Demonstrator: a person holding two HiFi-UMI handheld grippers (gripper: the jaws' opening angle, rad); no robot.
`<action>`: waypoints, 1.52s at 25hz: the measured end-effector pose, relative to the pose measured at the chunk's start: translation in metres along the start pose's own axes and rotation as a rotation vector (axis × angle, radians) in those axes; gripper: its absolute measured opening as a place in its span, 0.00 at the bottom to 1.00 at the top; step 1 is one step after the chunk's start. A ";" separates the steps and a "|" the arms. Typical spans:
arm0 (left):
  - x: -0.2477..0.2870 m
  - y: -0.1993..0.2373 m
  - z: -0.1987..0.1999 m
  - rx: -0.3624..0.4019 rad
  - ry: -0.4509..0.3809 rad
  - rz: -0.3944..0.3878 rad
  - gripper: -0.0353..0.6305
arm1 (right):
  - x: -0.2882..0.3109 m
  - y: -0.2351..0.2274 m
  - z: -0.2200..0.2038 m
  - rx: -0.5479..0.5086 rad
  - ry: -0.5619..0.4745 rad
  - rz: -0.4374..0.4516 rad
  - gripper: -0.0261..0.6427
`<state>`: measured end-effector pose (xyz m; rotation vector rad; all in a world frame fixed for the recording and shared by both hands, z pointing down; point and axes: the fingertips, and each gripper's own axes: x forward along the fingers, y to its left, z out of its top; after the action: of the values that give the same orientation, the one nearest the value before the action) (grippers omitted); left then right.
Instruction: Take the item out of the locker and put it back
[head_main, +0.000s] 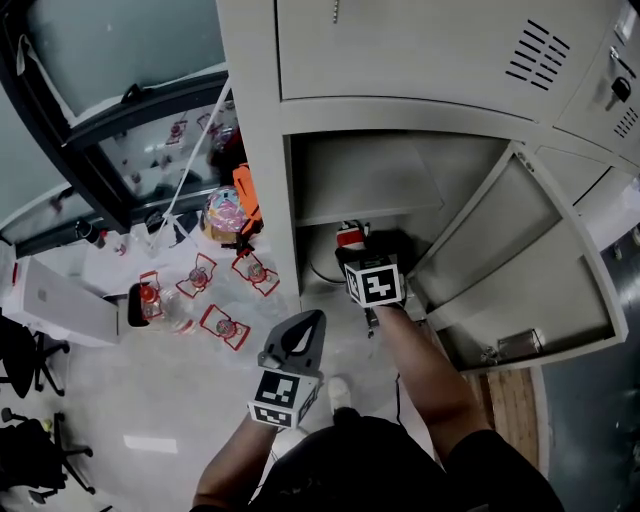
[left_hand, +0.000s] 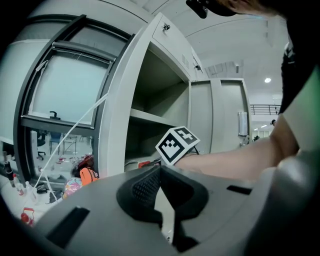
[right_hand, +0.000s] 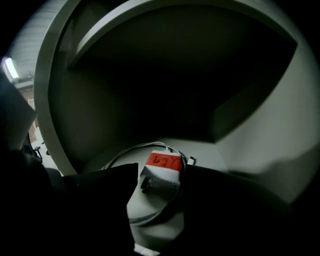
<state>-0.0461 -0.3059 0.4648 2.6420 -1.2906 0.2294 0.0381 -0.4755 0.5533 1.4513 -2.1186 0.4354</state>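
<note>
A small white charger (right_hand: 162, 172) with red tape on its top lies on the floor of the open locker's lower compartment (right_hand: 220, 150), and its white cable (right_hand: 121, 155) loops around it. My right gripper (right_hand: 161, 189) reaches into that compartment. Its jaws are open, one on each side of the charger, and neither visibly presses on it. In the head view the charger (head_main: 351, 237) shows just past the right gripper (head_main: 358, 254). My left gripper (head_main: 303, 335) hangs outside the locker, low and to the left, shut with nothing in it; in its own view the left gripper (left_hand: 159, 172) points at the locker.
The locker door (head_main: 520, 270) stands swung open to the right. A shelf (head_main: 400, 212) caps the lower compartment. On the floor to the left are several small bottles (head_main: 200, 290), an orange item (head_main: 247, 195), a white box (head_main: 50, 300) and black chairs (head_main: 20, 360).
</note>
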 end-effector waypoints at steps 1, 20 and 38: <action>0.000 0.001 0.000 -0.001 -0.001 -0.001 0.06 | 0.002 0.000 -0.001 0.005 0.018 -0.005 0.48; -0.006 0.003 0.008 0.007 -0.011 -0.019 0.06 | 0.016 -0.002 -0.011 0.033 0.171 0.000 0.51; -0.052 0.009 0.000 0.012 -0.006 0.031 0.06 | -0.010 0.009 -0.003 -0.076 -0.003 -0.043 0.44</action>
<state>-0.0848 -0.2719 0.4539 2.6359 -1.3371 0.2345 0.0336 -0.4631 0.5506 1.4524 -2.0787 0.3335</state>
